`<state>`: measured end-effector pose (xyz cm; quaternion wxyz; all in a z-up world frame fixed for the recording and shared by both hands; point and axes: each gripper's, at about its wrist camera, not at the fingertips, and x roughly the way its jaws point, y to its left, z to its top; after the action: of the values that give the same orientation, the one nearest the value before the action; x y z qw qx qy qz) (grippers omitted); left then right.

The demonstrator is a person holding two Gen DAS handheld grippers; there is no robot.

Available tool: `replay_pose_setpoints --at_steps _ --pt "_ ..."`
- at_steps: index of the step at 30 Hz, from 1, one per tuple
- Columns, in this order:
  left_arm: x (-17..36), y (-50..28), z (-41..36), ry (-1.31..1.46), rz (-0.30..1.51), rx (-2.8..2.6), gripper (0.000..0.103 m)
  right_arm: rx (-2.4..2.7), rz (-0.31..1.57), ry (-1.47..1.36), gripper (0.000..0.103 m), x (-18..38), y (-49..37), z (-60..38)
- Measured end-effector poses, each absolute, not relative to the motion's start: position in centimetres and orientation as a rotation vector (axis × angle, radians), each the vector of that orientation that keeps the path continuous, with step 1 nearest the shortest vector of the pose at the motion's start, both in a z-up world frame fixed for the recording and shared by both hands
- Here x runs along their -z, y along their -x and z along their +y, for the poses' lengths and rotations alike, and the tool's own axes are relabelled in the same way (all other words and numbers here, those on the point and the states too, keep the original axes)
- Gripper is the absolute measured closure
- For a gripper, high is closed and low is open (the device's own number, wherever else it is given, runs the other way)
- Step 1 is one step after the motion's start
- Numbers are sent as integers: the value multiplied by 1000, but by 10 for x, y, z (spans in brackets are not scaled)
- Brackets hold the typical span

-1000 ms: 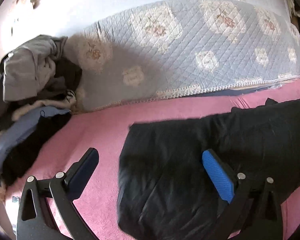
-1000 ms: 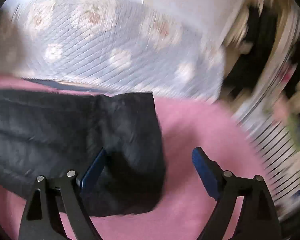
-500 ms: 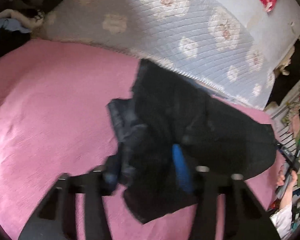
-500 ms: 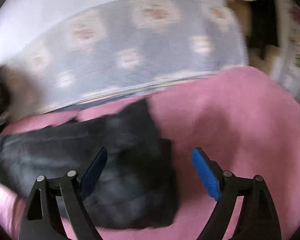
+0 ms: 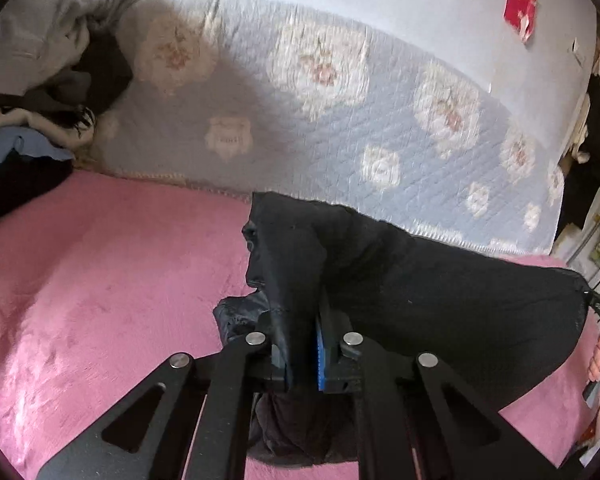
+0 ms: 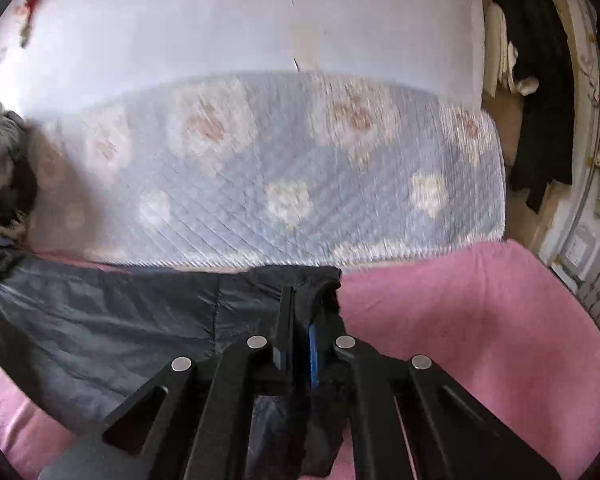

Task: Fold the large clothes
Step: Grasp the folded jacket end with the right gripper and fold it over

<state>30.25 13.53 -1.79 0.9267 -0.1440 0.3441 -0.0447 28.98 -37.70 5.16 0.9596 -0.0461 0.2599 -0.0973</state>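
Left tool (image 5: 302, 354) pinches one end of the black garment (image 5: 440, 292), right tool (image 6: 298, 344) is clamped on the other; the cloth hangs between them above the pink bed cover (image 5: 100, 280); beyond, a floral quilt (image 5: 340, 120); far left, heaped clothes (image 5: 40, 60).

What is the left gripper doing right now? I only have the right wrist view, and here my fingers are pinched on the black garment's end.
Observer: The left gripper is shut on the black garment too, with fabric bunched up between its fingers.
Operator: Is the cloth between us sagging?
Observer: The left view shows it spread toward the right edge, low over the pink blanket; I cannot tell if it touches.
Operator: Anything near the left side?
Observer: A pile of clothes sits at the far left against the quilted floral cover.
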Motion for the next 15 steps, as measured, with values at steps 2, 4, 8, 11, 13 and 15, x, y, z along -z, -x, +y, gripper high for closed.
replay_pose_setpoints --at_steps 2,4,8,11,13,15 --pt "30 -311 133 275 721 64 92 207 606 92 97 -32 -310 -380" --pt "43 -319 128 235 753 23 80 245 665 127 97 -10 -323 -383" --pt "62 -316 133 236 791 -68 30 256 717 89 74 13 -320 -398" --pt "57 -304 146 318 749 -10 22 253 681 -21 21 6 -306 -416" --pt "56 -301 154 386 764 11 18 217 650 -142 17 -7 -290 -433" --pt "57 -298 160 468 770 64 17 135 685 -281 17 -13 -283 -450"
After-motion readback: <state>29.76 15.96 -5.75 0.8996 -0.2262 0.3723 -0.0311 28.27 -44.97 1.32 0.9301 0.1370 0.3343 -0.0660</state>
